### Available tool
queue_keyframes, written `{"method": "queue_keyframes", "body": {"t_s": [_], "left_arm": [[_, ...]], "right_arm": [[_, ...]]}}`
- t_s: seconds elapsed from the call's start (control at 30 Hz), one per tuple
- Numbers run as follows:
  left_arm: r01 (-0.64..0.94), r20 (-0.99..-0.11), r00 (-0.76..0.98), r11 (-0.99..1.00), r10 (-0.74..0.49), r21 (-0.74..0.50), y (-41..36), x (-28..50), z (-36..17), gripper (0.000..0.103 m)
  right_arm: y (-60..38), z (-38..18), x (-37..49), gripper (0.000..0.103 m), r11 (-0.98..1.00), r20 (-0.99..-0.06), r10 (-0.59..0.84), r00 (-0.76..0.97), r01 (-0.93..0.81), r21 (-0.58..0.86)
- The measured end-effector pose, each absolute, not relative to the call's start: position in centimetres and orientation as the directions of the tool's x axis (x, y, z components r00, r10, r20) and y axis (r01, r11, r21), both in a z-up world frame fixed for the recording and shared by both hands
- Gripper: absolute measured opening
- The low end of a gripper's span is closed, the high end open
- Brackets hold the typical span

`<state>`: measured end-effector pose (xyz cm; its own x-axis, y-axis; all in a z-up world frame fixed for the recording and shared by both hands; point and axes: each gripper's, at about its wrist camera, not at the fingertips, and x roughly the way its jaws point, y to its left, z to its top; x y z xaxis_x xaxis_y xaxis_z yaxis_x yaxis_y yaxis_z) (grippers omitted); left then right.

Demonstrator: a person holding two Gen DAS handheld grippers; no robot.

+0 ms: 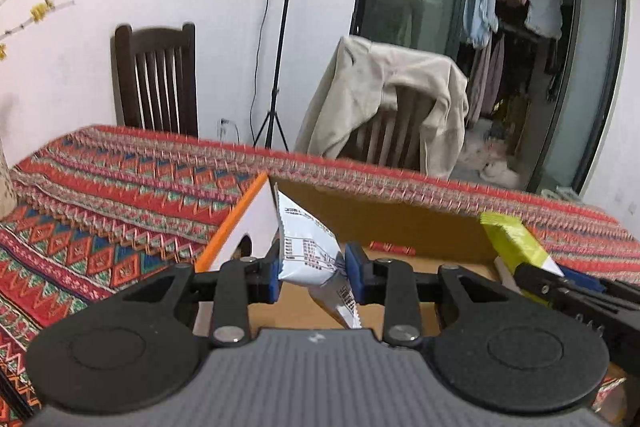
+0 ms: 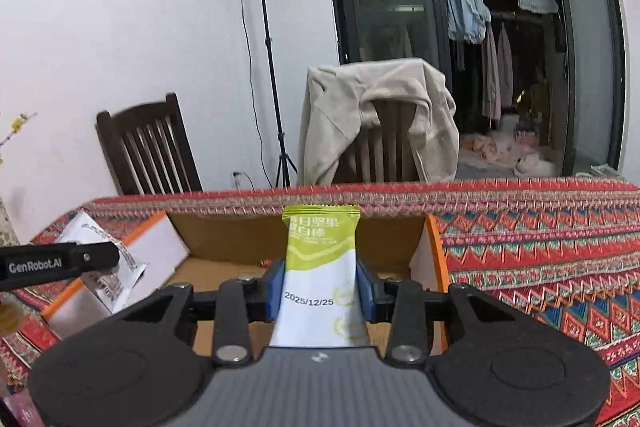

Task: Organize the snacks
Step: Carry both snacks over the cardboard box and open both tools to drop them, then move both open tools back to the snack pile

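My left gripper (image 1: 312, 269) is shut on a white and silver snack packet (image 1: 308, 247) with black print, held over an open cardboard box (image 1: 400, 223) with orange-edged flaps. My right gripper (image 2: 320, 285) is shut on a green and white snack bar packet (image 2: 320, 267) standing upright over the same box (image 2: 224, 235). In the left wrist view the green packet (image 1: 516, 243) and the right gripper's black arm show at the right. In the right wrist view the white packet (image 2: 108, 267) and the left gripper's arm show at the left. A small red item (image 1: 392, 248) lies on the box floor.
The box sits on a table under a red patterned cloth (image 1: 120, 195). Behind the table are a dark wooden chair (image 2: 148, 147), a chair draped with a beige jacket (image 2: 380, 119), a lamp stand (image 2: 272, 87) and a glass door. Yellow flower twigs (image 1: 40, 11) reach in at far left.
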<state>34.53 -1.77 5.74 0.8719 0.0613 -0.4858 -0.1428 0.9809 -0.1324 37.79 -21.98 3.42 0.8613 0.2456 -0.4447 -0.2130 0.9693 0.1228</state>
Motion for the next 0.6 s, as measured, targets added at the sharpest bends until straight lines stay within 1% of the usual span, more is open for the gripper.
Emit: {"method": "queue_keyframes", "body": {"t_s": [0.03,0.07,0.1,0.13,0.17,0.2,0.23,0.37,0.6], "left_arm": [[-0.143,-0.498,0.865,0.982,0.062,-0.127,-1.8,34.5,5.4,0.038],[-0.156,-0.512,0.856,0.980,0.074,-0.120,-1.8,34.6,5.1,0.047],[-0.168,-0.521,0.849,0.979,0.085,-0.115,-1.7,34.7,5.0,0.072],[-0.181,-0.519,0.849,0.977,0.097,-0.113,-1.6,34.5,4.9,0.093],[-0.202,-0.509,0.852,0.974,0.122,-0.104,-1.6,34.2,5.0,0.101],[-0.221,-0.501,0.853,0.971,0.146,-0.092,-1.5,34.0,5.1,0.103],[-0.234,-0.496,0.853,0.968,0.162,-0.085,-1.5,33.9,5.3,0.103],[-0.233,-0.508,0.849,0.966,0.145,-0.113,-1.0,33.7,5.5,0.103],[-0.232,-0.509,0.848,0.967,0.147,-0.107,-1.2,33.8,6.0,0.103]], "right_arm": [[-22.0,3.1,38.0,0.040,0.970,-0.457,0.243,0.855,-0.211,0.120],[-22.2,3.0,38.2,0.041,0.971,-0.467,0.239,0.851,-0.208,0.119],[-22.4,2.8,38.3,0.048,0.972,-0.477,0.234,0.847,-0.204,0.115],[-22.5,2.8,38.4,0.057,0.973,-0.488,0.229,0.842,-0.201,0.111],[-22.6,2.8,38.5,0.080,0.975,-0.491,0.221,0.843,-0.192,0.110],[-22.7,2.8,38.4,0.098,0.976,-0.488,0.219,0.845,-0.187,0.114],[-22.8,2.8,38.4,0.102,0.975,-0.486,0.222,0.845,-0.186,0.122],[-22.7,3.0,38.1,0.103,0.977,-0.486,0.212,0.848,-0.181,0.111],[-22.5,3.4,37.7,0.103,0.977,-0.479,0.215,0.851,-0.188,0.104]]}}
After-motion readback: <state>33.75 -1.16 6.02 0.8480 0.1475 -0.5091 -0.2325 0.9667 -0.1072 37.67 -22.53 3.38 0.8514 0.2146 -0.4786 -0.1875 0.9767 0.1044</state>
